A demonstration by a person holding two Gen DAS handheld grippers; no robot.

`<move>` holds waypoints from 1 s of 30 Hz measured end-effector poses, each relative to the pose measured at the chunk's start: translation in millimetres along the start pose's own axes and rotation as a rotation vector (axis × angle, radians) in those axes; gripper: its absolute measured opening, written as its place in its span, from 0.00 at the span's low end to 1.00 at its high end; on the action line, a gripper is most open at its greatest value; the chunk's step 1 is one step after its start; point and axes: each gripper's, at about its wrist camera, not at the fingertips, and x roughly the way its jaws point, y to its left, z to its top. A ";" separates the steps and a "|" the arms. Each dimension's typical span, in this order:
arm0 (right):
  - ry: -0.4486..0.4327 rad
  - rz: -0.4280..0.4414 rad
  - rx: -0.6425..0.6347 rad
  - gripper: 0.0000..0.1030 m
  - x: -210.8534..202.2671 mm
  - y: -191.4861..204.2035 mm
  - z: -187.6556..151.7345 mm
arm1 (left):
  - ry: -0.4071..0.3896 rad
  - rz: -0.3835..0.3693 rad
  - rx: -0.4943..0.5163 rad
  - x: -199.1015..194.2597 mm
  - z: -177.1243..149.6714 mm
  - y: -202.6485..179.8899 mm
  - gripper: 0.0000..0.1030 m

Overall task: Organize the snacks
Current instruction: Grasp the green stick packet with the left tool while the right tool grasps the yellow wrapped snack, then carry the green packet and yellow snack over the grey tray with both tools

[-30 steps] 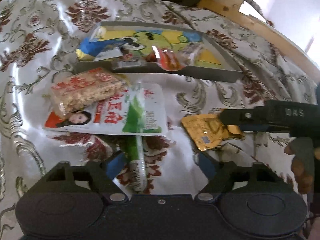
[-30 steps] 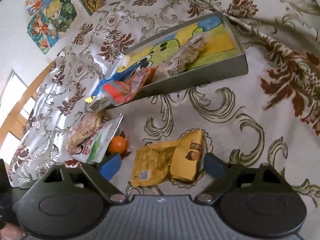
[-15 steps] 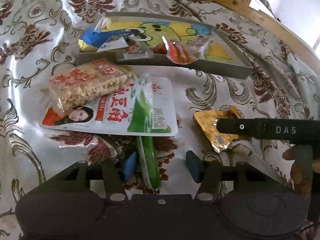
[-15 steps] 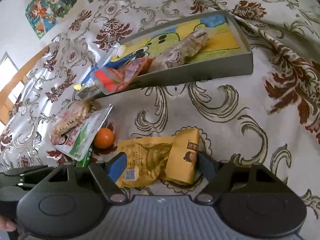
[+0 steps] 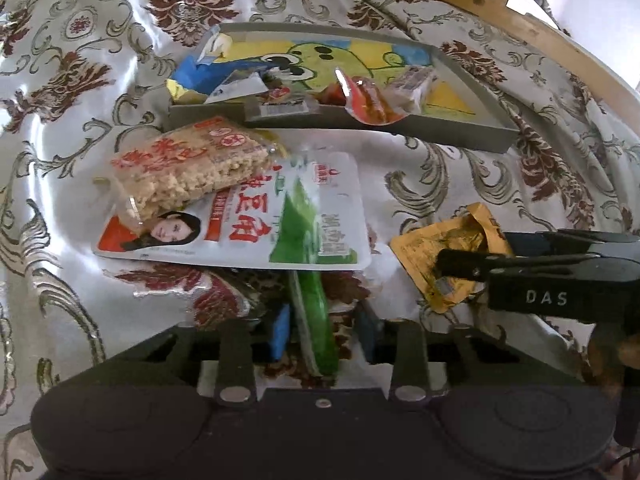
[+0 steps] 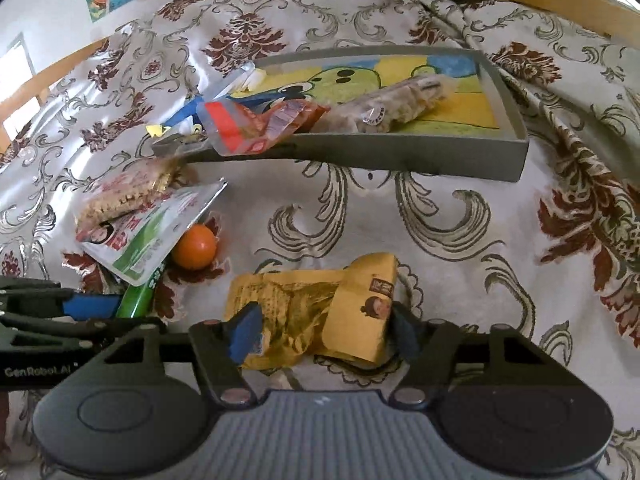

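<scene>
A grey tray [image 5: 460, 136] with a cartoon lining holds several snack packets; it also shows in the right wrist view [image 6: 400, 160]. My left gripper [image 5: 322, 332] is low on the cloth, its jaws narrowed around a green stick packet [image 5: 316, 320] but with gaps on both sides. My right gripper [image 6: 320, 332] straddles a crumpled yellow packet [image 6: 320, 312], its pads at the packet's two sides. The same yellow packet [image 5: 444, 252] shows in the left wrist view under the right gripper's finger.
A large white and green pouch [image 5: 256, 224] with a crispy rice packet [image 5: 192, 168] on top lies left of centre. An orange ball [image 6: 195, 247] sits beside the pouch. A wooden frame [image 5: 500, 4] runs along the back right.
Both grippers moved forward and down over their packets. The left jaws narrowed around the green stick. The right jaws narrowed onto the yellow packet.
</scene>
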 end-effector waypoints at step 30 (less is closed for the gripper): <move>-0.036 0.052 -0.141 0.54 -27.2 27.4 6.1 | -0.009 -0.119 -0.049 -31.7 -9.0 -16.8 0.21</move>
